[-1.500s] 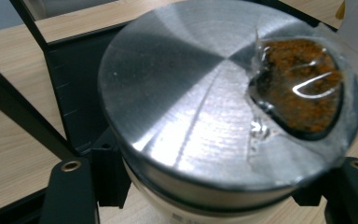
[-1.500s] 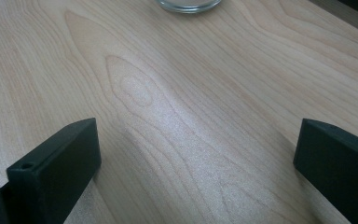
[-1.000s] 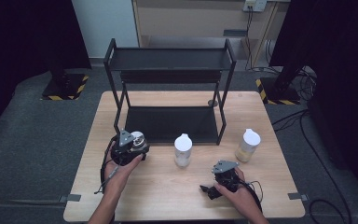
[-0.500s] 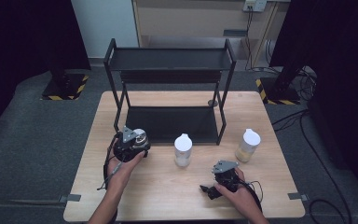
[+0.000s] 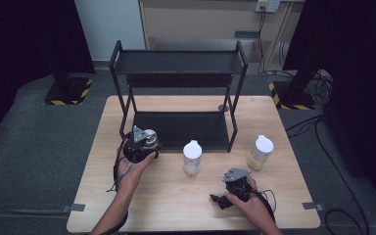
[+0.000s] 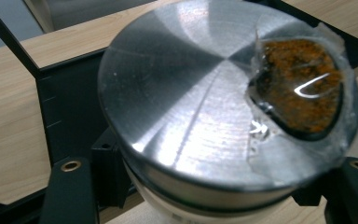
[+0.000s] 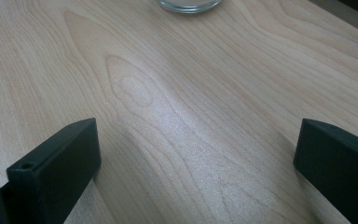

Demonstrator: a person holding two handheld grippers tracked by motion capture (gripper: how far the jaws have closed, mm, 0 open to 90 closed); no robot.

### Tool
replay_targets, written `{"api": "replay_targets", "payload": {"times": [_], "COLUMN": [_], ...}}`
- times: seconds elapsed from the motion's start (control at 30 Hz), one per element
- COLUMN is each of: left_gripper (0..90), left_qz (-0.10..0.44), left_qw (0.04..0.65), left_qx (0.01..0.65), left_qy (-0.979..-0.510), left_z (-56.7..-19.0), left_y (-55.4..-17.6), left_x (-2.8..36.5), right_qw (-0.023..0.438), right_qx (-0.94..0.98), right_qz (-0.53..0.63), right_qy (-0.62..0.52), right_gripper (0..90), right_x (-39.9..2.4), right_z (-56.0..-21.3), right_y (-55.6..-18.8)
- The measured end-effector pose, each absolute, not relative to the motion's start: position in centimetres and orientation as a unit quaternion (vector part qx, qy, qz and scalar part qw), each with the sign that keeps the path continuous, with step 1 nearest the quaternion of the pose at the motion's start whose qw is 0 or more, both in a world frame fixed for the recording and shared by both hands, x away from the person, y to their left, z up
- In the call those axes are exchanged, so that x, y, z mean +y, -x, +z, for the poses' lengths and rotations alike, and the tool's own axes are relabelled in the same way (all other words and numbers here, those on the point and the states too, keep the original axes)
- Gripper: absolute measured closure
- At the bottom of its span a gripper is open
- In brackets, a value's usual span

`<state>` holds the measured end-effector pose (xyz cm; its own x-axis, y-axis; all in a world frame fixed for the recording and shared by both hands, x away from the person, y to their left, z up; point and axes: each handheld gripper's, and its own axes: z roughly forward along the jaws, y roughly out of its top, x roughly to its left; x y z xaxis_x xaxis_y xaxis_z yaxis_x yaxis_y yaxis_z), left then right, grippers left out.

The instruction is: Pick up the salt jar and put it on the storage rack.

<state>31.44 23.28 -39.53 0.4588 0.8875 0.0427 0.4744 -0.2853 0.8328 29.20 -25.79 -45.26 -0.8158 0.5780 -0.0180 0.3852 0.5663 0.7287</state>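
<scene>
Wooden table (image 5: 176,196), black two-tier rack (image 5: 178,88) at its back. Left gripper (image 5: 139,144) clamps jar (image 6: 223,102) between jaws, at rack's front left corner. Since a second ago, jar carried slightly toward rack; right gripper (image 5: 232,188) unmoved, jaws wide, empty, well in front of rack. Jar: round, brushed-metal lid, clear window showing orange-brown granules, pale body.

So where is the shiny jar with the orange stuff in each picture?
High view: the jar is left of middle, in the left tongs, just in front of the black rack.
Left gripper view: the jar is big and central, between the jaws.
Right gripper view: not in it.
Shared landmark: the wooden table.
</scene>
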Motion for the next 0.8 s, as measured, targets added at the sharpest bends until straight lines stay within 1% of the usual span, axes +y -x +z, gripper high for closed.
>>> {"api": "replay_targets", "payload": {"times": [0.8], "left_gripper": [29.9], "left_qz": [0.267], "left_qw": [0.390], "left_qx": [0.453], "left_qy": [-0.756], "left_z": [-39.8], "left_y": [-35.6], "left_x": [21.8], "right_qw": [0.128], "right_qx": [0.876], "right_qz": [0.376], "right_qy": [-0.274], "right_gripper": [1.0], "right_x": [-25.8], "right_z": [-45.3], "right_y": [-29.2]}}
